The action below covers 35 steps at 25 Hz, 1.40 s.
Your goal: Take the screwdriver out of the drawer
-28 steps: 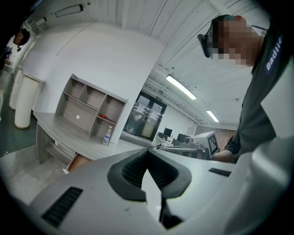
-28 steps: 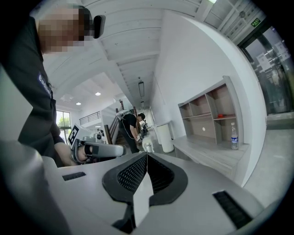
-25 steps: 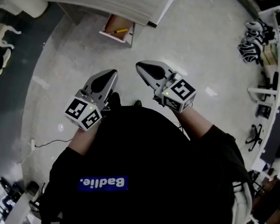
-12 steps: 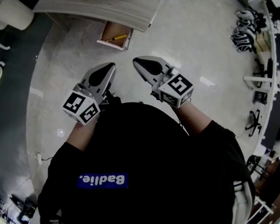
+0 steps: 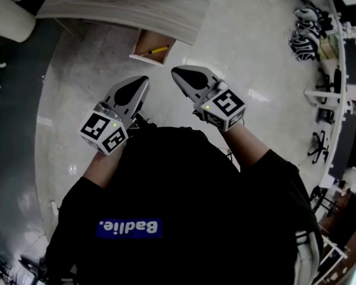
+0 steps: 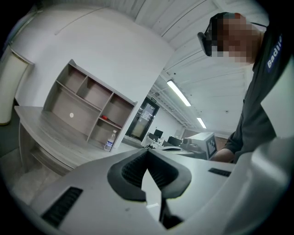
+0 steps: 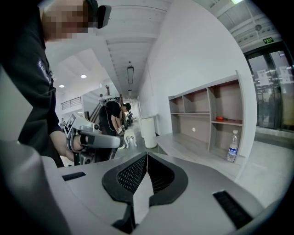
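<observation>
In the head view a small wooden drawer (image 5: 142, 46) stands pulled out from under the desk (image 5: 125, 8). A yellow-handled screwdriver (image 5: 156, 49) lies inside it. My left gripper (image 5: 140, 82) and right gripper (image 5: 177, 72) hover side by side over the floor, short of the drawer. Both are shut with nothing between the jaws. In the left gripper view the left gripper (image 6: 148, 151) has its ribbed pads pressed together, and the right gripper (image 7: 147, 155) shows the same in its own view. The drawer is hidden in both gripper views.
An open shelf unit (image 6: 87, 108) stands on the desk with a water bottle (image 6: 109, 141) beside it. A red object (image 7: 221, 118) lies on a shelf. A white bin (image 7: 149, 132) and a bent-over person (image 7: 115, 114) are farther back. Chairs and clutter (image 5: 308, 35) line the right.
Both grippers stay shut and have edged a little forward toward the drawer. The head view has shifted slightly.
</observation>
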Each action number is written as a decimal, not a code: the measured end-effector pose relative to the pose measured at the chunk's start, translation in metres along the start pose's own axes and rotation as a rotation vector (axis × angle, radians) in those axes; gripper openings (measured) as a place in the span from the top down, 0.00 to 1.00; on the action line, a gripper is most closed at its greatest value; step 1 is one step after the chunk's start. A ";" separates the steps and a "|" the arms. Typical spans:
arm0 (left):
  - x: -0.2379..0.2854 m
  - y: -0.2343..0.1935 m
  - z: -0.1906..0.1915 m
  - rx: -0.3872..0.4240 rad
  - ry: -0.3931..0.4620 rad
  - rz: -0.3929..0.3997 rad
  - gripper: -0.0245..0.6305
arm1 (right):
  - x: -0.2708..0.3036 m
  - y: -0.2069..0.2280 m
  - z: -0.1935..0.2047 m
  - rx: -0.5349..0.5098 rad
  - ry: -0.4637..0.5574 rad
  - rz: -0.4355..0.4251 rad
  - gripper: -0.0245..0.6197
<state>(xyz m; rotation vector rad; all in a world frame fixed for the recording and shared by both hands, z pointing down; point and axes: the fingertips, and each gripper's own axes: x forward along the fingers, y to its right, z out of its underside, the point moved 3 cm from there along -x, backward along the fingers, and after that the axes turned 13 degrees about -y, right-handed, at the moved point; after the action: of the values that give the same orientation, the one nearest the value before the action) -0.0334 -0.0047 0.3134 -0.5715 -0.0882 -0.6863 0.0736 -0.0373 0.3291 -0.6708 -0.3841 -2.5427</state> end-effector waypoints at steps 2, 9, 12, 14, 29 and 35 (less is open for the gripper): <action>-0.004 -0.009 -0.002 0.001 -0.003 0.005 0.96 | 0.012 0.005 0.000 -0.002 -0.027 0.023 0.91; 0.002 -0.009 0.010 -0.035 0.014 -0.021 0.96 | 0.030 0.021 0.027 -0.072 -0.160 0.057 0.91; 0.002 -0.015 0.008 -0.038 0.014 -0.037 0.96 | 0.043 0.028 0.036 -0.103 -0.203 0.055 0.91; 0.004 -0.020 0.007 -0.042 0.020 -0.062 0.96 | 0.052 0.036 0.045 -0.121 -0.235 0.043 0.91; 0.032 -0.049 0.017 -0.192 0.105 -0.315 0.96 | 0.128 0.111 0.118 -0.350 -0.486 -0.096 0.83; 0.028 -0.062 0.024 -0.220 0.115 -0.368 0.96 | 0.160 0.123 0.143 -0.384 -0.558 -0.133 0.83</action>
<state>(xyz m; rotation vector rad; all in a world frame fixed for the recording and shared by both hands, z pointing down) -0.0477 -0.0475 0.3703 -0.7343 -0.0097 -1.0948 0.0701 -0.1475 0.5509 -1.5561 -0.1158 -2.5396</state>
